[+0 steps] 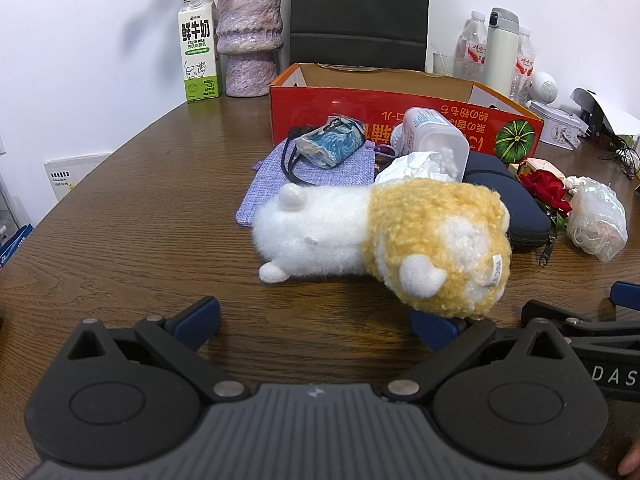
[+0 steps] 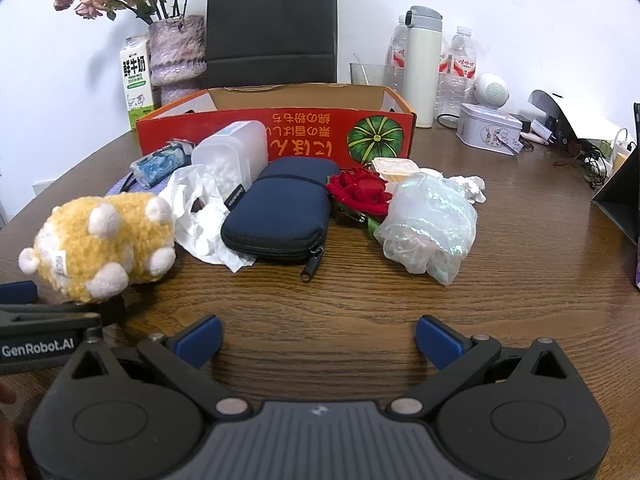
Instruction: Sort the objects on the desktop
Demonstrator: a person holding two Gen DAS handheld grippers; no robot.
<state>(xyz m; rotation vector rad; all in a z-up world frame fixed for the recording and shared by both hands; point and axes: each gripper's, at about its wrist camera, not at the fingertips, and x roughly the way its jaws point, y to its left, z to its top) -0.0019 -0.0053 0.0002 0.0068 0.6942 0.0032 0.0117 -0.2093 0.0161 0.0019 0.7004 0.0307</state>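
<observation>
A white and yellow plush toy (image 1: 380, 236) lies on its side on the wooden table, just ahead of my left gripper (image 1: 316, 320), which is open and empty; the toy's rear overlaps its right finger. The toy also shows in the right wrist view (image 2: 100, 244) at the left. My right gripper (image 2: 318, 340) is open and empty over bare table. Ahead of it lie a navy zip pouch (image 2: 280, 208), crumpled tissue (image 2: 196, 212), a red rose (image 2: 360, 192) and an iridescent plastic bag (image 2: 432, 220). An open red cardboard box (image 2: 280, 132) stands behind them.
A clear container of white balls (image 2: 232, 156), a blue printed packet (image 1: 328, 144) and a purple cloth bag (image 1: 288, 184) lie before the box. A milk carton (image 1: 198, 52), vase (image 1: 248, 36), bottles (image 2: 424, 68), a tin (image 2: 488, 128) and cables stand at the back.
</observation>
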